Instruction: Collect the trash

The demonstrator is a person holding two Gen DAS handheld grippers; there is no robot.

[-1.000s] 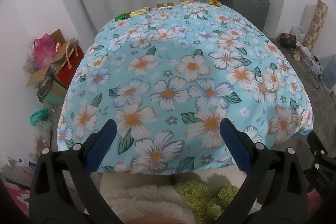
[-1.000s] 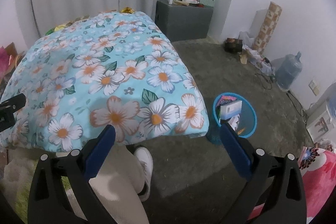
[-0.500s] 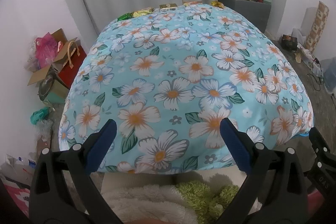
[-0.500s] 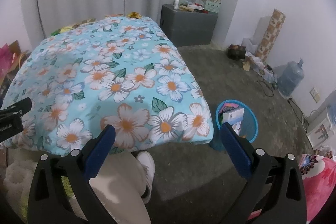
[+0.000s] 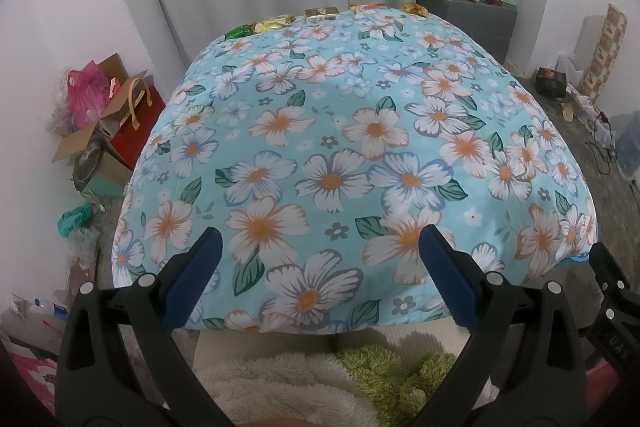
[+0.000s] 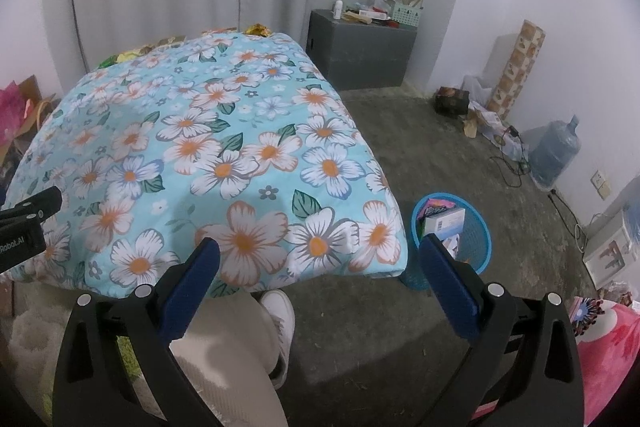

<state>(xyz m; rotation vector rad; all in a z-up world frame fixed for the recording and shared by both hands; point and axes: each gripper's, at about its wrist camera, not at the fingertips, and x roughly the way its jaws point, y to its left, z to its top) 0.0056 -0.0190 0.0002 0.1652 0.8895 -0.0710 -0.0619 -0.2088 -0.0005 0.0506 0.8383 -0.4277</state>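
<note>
A floral-clothed table [image 5: 344,147] fills the view. A blue trash basket [image 6: 476,243] stands on the floor beside its right near corner. Wrappers [image 5: 272,23] line its far edge. Left gripper [image 5: 320,279] and right gripper [image 6: 320,279] hover near its near edge, jaws apart, empty.

Trash: wrappers and small packets in a row along far table edge, against curtain. From left: green wrapper [image 5: 236,32], crumpled; yellow-green wrapper [image 5: 274,23], just beside it; flat brown packet [image 5: 322,12], lying level; orange-edged packet [image 5: 366,6], partly hidden by cloth edge; gold wrapper [image 5: 415,9], crumpled, at right corner. Blue mesh bin [image 6: 482,241] upright on floor, just beside near right table corner; inside: white box [image 6: 444,221] and pink packet [image 6: 434,207], leaning.
</note>
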